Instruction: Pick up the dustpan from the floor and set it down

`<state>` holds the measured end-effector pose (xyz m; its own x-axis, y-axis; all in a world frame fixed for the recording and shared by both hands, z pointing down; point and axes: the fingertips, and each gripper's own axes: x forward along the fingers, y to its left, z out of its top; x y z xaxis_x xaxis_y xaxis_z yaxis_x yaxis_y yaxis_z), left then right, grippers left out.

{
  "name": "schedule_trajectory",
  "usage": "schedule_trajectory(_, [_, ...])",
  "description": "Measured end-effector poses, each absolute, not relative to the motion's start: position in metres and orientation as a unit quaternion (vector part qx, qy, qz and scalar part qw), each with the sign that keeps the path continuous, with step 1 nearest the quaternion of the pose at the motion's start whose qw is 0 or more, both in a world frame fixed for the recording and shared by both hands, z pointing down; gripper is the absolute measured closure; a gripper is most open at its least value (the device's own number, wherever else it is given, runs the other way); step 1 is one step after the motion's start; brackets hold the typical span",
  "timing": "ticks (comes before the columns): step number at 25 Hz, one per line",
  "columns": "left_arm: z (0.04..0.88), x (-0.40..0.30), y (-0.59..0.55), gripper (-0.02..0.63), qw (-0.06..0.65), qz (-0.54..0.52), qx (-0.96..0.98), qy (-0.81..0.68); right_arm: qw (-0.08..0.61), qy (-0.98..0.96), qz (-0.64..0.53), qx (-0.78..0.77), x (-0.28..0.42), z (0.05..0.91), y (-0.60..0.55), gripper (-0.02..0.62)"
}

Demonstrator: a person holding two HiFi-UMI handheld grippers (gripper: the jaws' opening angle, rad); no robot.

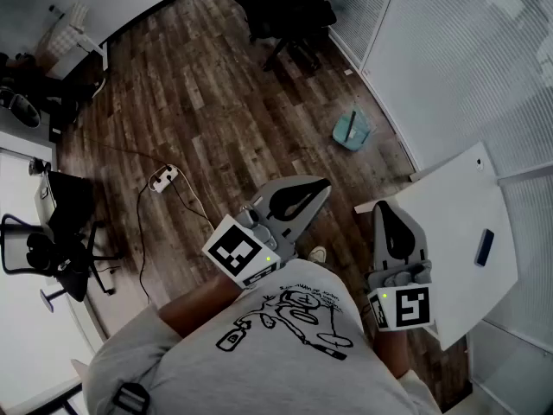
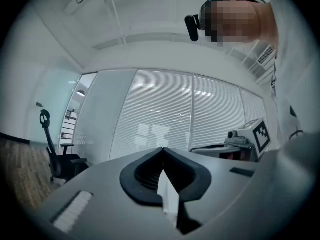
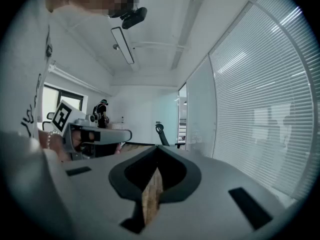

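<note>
Both tools are empty with jaws together: left tool (image 1: 318, 188) tips meet in its own view (image 2: 162, 150), and it's the same for the right tool (image 1: 383, 211) (image 3: 157, 147). Both are held up at your chest. The dustpan (image 1: 352, 130) is on the floor (image 1: 216, 102), well apart from both tools and just beside the glass wall (image 1: 449, 67). Risks as I see them: if you reach in with the jaws shut, you'll shove the pan into the wall instead of grabbing it, so open first. The table (image 1: 458, 206) corner sits between the right tool and the pan, so you could clip it on the way down. A thin dark handle (image 1: 352, 121) seems to run across the pan. A grip far out on it would likely let the pan swing or twist loose. The long axis looks to run up-down in the head view, roughly along the wall. It's too small to tell which end is the mouth. The power strip (image 1: 162, 177) and its cable lie off to the left, which only matters if you step that way.
</note>
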<state>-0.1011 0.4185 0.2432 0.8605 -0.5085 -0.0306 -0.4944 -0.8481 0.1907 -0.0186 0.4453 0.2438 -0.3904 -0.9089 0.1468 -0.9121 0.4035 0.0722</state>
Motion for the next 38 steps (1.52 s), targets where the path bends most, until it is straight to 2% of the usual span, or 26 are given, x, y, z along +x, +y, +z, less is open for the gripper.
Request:
schedule_trajectory(13, [0.245, -0.119, 0.414, 0.604, 0.096, -0.043, 0.96, -0.259, 0.081, -0.835, 0.015, 0.544, -0.038, 0.244, 0.439, 0.591])
schedule_trajectory(27, [0.263, -0.184, 0.414, 0.604, 0.115, -0.034, 0.957, -0.264, 0.087, -0.831, 0.036, 0.548, -0.097, 0.256, 0.443, 0.591])
schedule_trajectory(38, [0.279, -0.18, 0.398, 0.604, 0.128, -0.025, 0.953, -0.272, 0.089, -0.83, 0.055, 0.548, -0.088, 0.276, 0.425, 0.591])
